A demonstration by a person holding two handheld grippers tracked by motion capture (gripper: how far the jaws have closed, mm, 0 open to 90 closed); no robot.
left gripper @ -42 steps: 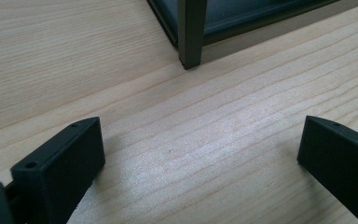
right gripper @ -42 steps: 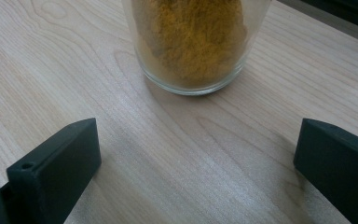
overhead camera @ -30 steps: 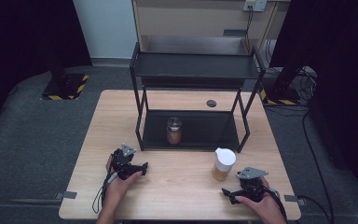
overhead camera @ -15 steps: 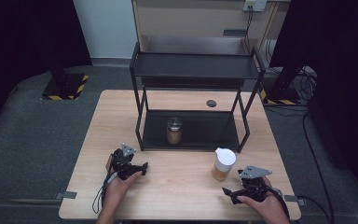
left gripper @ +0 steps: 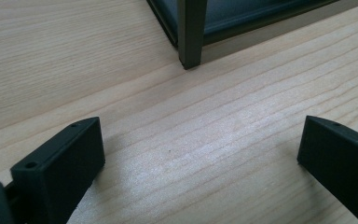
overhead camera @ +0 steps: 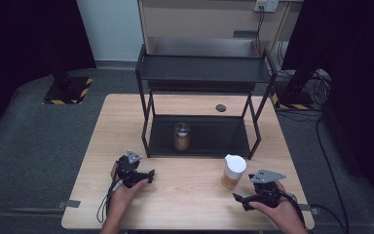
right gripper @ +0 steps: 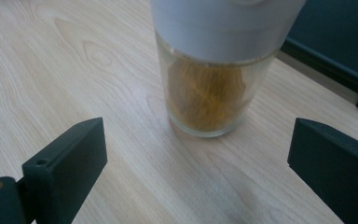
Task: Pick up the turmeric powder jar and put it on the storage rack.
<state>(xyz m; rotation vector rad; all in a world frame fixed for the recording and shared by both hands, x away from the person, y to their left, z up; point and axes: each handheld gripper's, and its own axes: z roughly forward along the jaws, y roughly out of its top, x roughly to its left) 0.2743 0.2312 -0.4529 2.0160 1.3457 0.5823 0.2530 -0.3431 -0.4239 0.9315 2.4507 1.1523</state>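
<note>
White-lidded glass jar (overhead camera: 234, 171) stands near the table's (overhead camera: 185, 204) front right corner, just before the right claw (right gripper: 196, 154), jaws apart, closing slightly. Approach step; next, advance around it. Left claw (left gripper: 200, 158) rests apart.

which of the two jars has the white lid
The jar with the white lid stands on the bare table in front of the rack, just ahead of the right gripper. The other jar sits on the rack's lower shelf.

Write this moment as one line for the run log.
right hand-held gripper: open, facing white-lidded jar, not touching | left hand-held gripper: open, nothing between jaws | second jar: on lower shelf of rack
</note>
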